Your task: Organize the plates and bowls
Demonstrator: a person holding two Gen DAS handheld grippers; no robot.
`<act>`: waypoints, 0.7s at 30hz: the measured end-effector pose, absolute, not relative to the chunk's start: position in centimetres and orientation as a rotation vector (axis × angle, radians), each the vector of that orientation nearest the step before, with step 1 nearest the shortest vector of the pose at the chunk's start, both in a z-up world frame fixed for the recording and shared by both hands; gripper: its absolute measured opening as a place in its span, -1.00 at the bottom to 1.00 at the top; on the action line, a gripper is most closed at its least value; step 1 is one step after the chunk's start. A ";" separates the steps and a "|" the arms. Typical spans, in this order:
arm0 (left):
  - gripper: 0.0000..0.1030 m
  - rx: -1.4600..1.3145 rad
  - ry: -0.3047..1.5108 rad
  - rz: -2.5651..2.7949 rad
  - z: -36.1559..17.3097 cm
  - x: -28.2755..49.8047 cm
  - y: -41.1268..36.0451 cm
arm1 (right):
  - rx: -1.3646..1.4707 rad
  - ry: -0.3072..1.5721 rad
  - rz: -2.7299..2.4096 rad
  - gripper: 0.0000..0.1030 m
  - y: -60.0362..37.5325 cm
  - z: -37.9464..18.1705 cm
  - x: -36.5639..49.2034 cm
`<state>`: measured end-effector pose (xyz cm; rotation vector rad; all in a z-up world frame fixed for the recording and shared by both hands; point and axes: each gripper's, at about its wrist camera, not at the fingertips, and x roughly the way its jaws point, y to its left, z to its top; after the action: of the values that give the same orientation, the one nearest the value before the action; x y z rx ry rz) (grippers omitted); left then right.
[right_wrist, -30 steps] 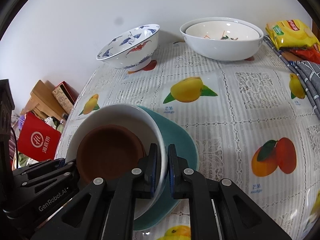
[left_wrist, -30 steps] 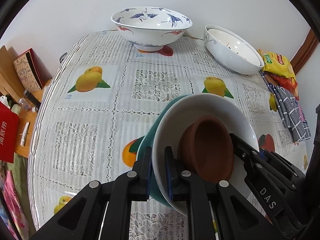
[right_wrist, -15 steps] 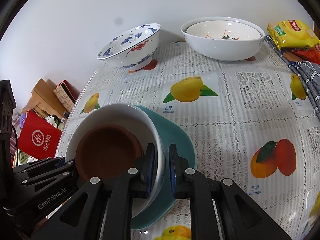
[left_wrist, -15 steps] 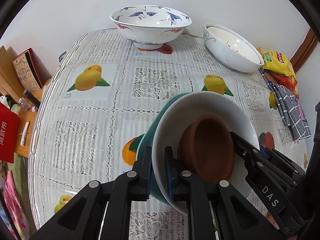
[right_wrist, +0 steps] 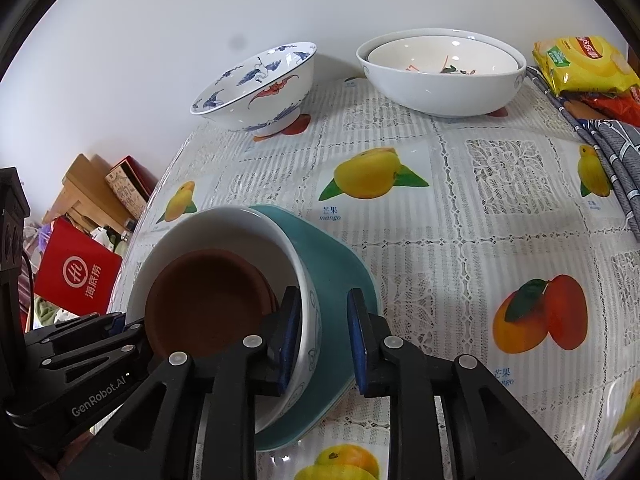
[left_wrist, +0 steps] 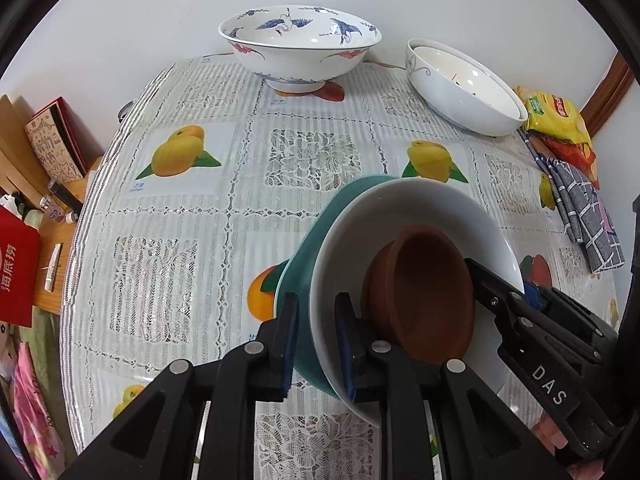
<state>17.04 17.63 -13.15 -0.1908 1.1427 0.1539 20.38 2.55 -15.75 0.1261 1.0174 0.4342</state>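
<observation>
A brown dish (left_wrist: 420, 296) (right_wrist: 208, 304) sits inside a white bowl (left_wrist: 404, 216) (right_wrist: 288, 248), which sits on a teal plate (left_wrist: 316, 236) (right_wrist: 336, 272) on the fruit-print tablecloth. My left gripper (left_wrist: 316, 320) straddles the near rims of bowl and plate, jaws now parted around them. My right gripper (right_wrist: 322, 316) straddles the opposite rim, jaws also spread apart. Each gripper shows in the other's view. A blue-crane patterned bowl (left_wrist: 298, 46) (right_wrist: 260, 84) and two nested white bowls (left_wrist: 460, 84) (right_wrist: 440, 76) stand at the table's far side.
Yellow snack packets (left_wrist: 556, 120) (right_wrist: 584, 64) and a checked grey cloth (left_wrist: 588, 216) (right_wrist: 616, 148) lie at the right edge. Off the table's left edge are a red bag (left_wrist: 16, 264) (right_wrist: 76, 276) and wooden shelf clutter (left_wrist: 44, 148).
Both grippers have opened from a tight pinch on the stack's rims to a wider gap. The stack has sunk slightly towards the table and the far bowls look larger.
</observation>
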 end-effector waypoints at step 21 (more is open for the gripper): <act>-0.20 -0.131 1.117 0.178 -10.5 14.1 16.1 | 0.082 0.976 0.421 -0.32 1.0 -13.5 17.8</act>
<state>14.11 16.09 -10.46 -0.1309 1.1167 0.1776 17.75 0.99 -13.46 0.0816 0.9765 0.4213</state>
